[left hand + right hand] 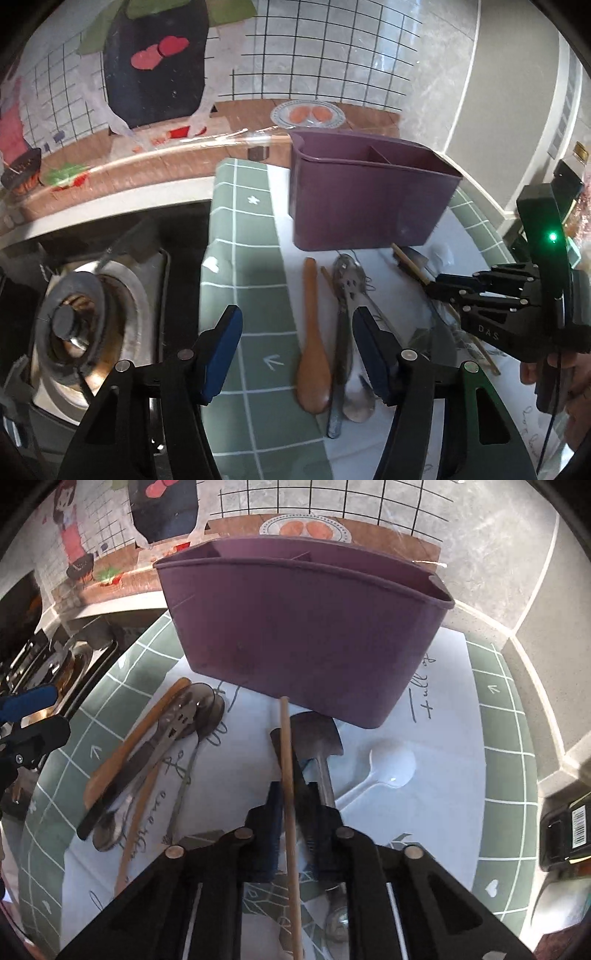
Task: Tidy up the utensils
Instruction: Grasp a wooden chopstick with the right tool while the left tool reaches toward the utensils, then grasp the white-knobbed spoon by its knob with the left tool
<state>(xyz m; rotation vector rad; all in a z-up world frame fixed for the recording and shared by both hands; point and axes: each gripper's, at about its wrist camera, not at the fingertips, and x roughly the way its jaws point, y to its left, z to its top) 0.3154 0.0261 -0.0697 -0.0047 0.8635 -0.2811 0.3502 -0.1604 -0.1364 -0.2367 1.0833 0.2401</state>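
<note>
Between the right gripper's [291,805] blue pads, clenched tight, runs a thin wooden stick [287,760], pinched partway along its length; its far tip points to 12 o'clock and ends just short of the purple caddy [303,635]. Just beside the stick at 1 o'clock lies a small metal spatula [317,738], and a white plastic spoon [388,768] rests farther out at 2 o'clock on the white paper [443,716].

Over at the left gripper [297,354], the fingers stand apart and grip nothing. A wooden spoon [314,354] lies on the green grid mat [243,280] between them, its bowl nearest, its handle toward 12 o'clock. Touching it on the right is a slotted metal utensil [345,295], close against the right pad [373,354]. Beyond, at 1 o'clock, stands the caddy, its compartments open upward.
</note>
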